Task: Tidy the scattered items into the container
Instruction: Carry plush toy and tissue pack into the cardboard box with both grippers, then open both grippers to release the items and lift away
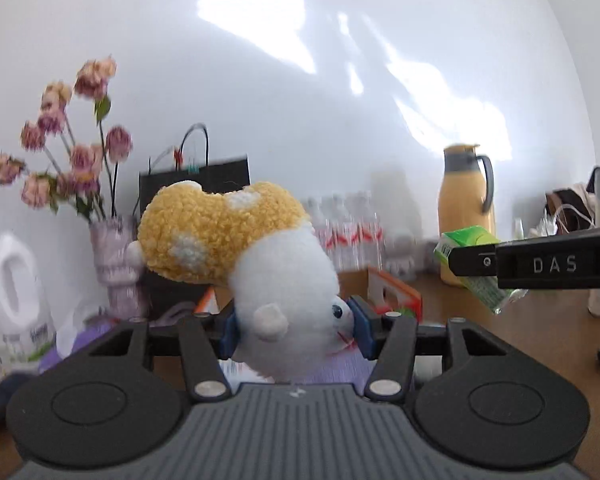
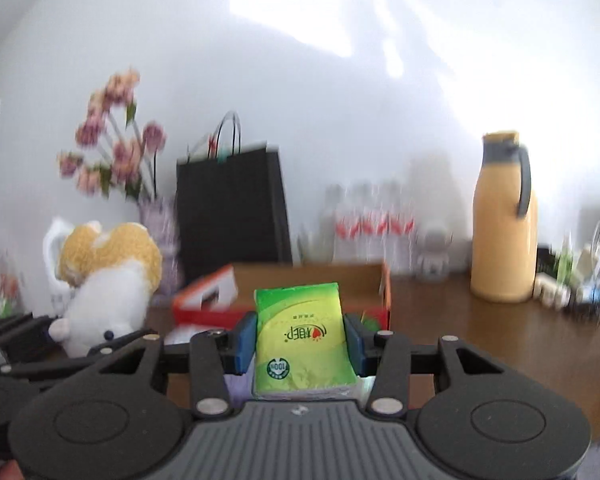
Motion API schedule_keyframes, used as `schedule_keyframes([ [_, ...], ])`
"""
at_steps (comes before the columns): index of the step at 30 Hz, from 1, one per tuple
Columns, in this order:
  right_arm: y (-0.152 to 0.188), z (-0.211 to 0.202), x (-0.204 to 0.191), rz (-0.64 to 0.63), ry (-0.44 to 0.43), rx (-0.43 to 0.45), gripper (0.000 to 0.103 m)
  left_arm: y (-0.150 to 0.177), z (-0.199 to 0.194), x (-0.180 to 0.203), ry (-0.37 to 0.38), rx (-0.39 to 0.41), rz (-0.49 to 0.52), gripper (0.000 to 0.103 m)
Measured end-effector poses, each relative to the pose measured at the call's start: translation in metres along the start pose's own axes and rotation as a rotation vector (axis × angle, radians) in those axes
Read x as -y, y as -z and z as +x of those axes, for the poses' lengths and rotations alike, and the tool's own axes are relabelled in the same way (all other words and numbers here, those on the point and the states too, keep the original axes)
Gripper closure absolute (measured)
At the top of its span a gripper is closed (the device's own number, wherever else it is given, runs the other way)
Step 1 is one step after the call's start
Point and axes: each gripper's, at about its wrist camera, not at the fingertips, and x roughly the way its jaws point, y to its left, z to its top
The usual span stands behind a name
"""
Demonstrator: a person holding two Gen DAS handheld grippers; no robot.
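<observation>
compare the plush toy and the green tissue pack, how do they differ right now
The plush toy is fuzzy, rounded, yellow and white; the green tissue pack is a flat, glossy rectangle with print.
The plush toy sits in the left gripper, bulging well above its pads; the green tissue pack sits in the right gripper and stays compact between them.
Shared: each is clamped between blue pads and held off the wooden table.

L hand-held gripper (image 1: 294, 330) & R hand-held gripper (image 2: 300, 340) both raised, near level, jaws clamped.
</observation>
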Motion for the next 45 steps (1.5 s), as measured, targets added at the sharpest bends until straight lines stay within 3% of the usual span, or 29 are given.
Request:
schedule_keyframes([
  [5,-0.056,0.041,0.010,0.002,0.001,0.067,0.058,-0.043,0.067,-0.010,0.018,0.001,-0.058,0.047],
  [8,-0.085,0.088,0.020,0.032,-0.019,0.016,0.058,-0.066,0.118,-0.024,0.034,-0.056,-0.093,0.046],
  [11,-0.112,0.155,0.031,0.075,-0.022,-0.122,0.058,-0.079,0.176,-0.040,0.050,-0.153,-0.074,0.046],
  [15,-0.124,0.242,0.048,0.077,0.023,-0.288,0.058,-0.067,0.259,-0.063,0.089,-0.410,-0.187,0.046],
  [18,-0.117,0.303,0.062,0.104,0.039,-0.425,0.058,-0.046,0.306,-0.078,0.129,-0.537,-0.251,0.046],
  [20,-0.103,0.336,0.066,0.110,0.046,-0.517,0.058,-0.032,0.332,-0.081,0.107,-0.595,-0.231,0.046],
  [23,-0.080,0.376,0.066,0.102,0.069,-0.612,0.058,-0.013,0.364,-0.078,0.140,-0.683,-0.220,0.045],
  [26,-0.058,0.410,0.060,0.086,0.080,-0.674,0.058,0.000,0.388,-0.073,0.121,-0.752,-0.218,0.044],
  [30,-0.036,0.438,0.056,0.004,0.122,-0.715,0.058,0.010,0.407,-0.075,0.081,-0.780,-0.263,0.039],
  [37,-0.021,0.443,0.066,-0.075,0.175,-0.689,0.047,0.011,0.411,-0.079,0.093,-0.804,-0.323,0.026],
  [41,-0.033,0.437,0.074,-0.007,0.144,-0.691,0.025,-0.006,0.405,-0.081,0.089,-0.784,-0.320,0.019],
  [45,-0.049,0.423,0.078,0.078,0.081,-0.735,0.024,-0.024,0.388,-0.080,0.077,-0.772,-0.276,0.013],
])
